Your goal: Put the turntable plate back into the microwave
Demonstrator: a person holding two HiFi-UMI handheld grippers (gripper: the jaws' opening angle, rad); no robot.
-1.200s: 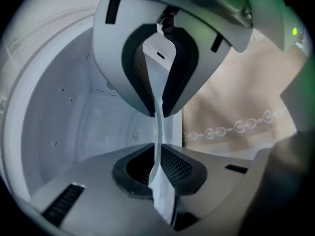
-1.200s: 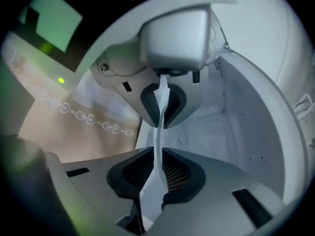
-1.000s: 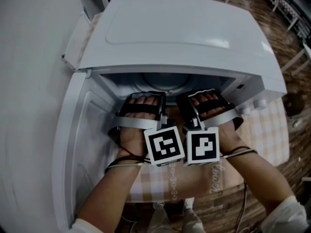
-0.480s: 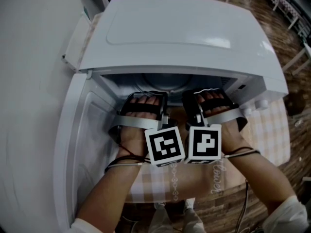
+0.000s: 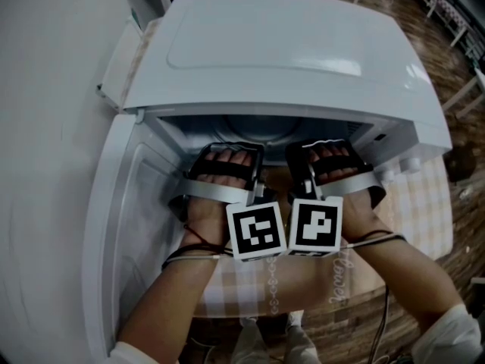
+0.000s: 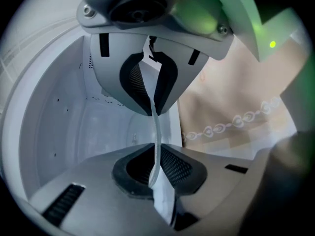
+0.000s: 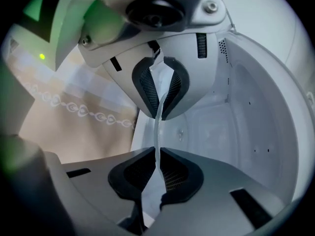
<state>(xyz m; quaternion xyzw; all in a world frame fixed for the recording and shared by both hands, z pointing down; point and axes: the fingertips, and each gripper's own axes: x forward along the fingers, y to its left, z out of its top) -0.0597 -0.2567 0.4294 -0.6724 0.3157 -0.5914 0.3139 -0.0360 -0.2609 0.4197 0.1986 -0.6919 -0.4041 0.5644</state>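
Note:
The white microwave (image 5: 288,51) stands open, and both my hands reach into its cavity side by side. The glass turntable plate (image 5: 254,130) shows as a pale arc just inside the opening, beyond my knuckles. In the left gripper view, my left gripper (image 6: 156,132) is shut on the plate's thin clear edge (image 6: 158,149), which runs between the dark pads. My right gripper (image 7: 158,132) pinches the same plate (image 7: 157,154) from the other side, its jaws closing slightly on it. The fingertips are hidden under my hands in the head view.
The microwave door (image 5: 125,226) hangs open at the left, close to my left forearm. The control knobs (image 5: 405,164) sit at the right of the opening. Under the microwave is a table with a beige checked cloth (image 5: 413,207). The white cavity walls (image 6: 59,117) surround both grippers.
My right hand has edged slightly to the right and a little deeper into the opening. The left hand has stayed put, and both grips look unchanged.

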